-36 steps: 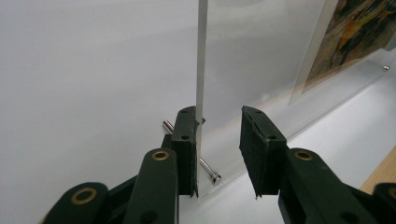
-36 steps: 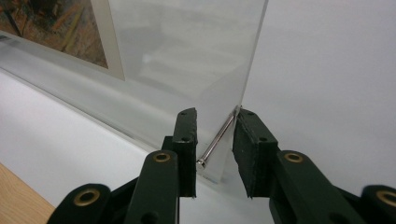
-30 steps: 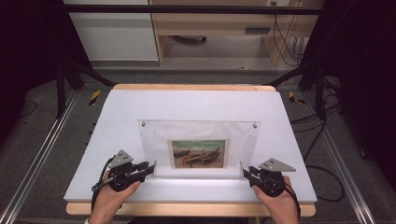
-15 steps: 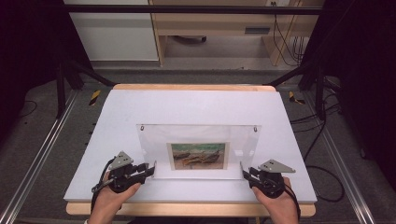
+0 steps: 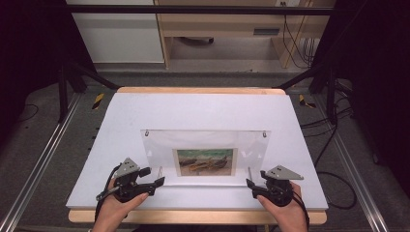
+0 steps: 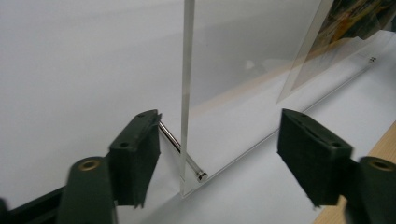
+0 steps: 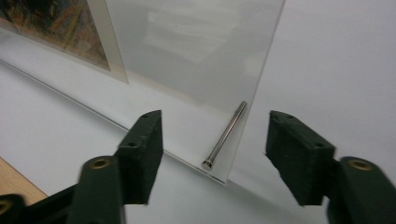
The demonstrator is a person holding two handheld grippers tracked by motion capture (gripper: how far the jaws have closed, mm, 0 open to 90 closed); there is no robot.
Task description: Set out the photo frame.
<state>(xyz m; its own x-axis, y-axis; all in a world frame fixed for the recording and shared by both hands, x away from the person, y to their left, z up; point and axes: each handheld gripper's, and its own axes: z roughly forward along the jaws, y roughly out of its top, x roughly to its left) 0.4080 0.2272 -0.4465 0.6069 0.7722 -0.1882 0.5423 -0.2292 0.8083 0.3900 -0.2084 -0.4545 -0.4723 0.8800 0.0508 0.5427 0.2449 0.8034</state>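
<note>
Both hand-held grippers [image 5: 161, 181] [image 5: 249, 184] just opened, astride acrylic frame [image 5: 206, 153] corners.

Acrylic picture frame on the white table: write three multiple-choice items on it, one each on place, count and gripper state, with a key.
1. Where does the acrylic frame stand?
A. between the two grippers
B. at the table's far edge
C. on the floor

2. How many metal pins stick out of its lower corners towards the person?
A. one
B. two
C. four

3. How do the left gripper jaws stand?
A. clamped on the frame
B. apart, having just been opening
C. shut on nothing

Key: 1 A, a gripper sits at each lower corner; 2 B, one pin per lower corner; 3 B, gaps show beside the frame's edge.
</note>
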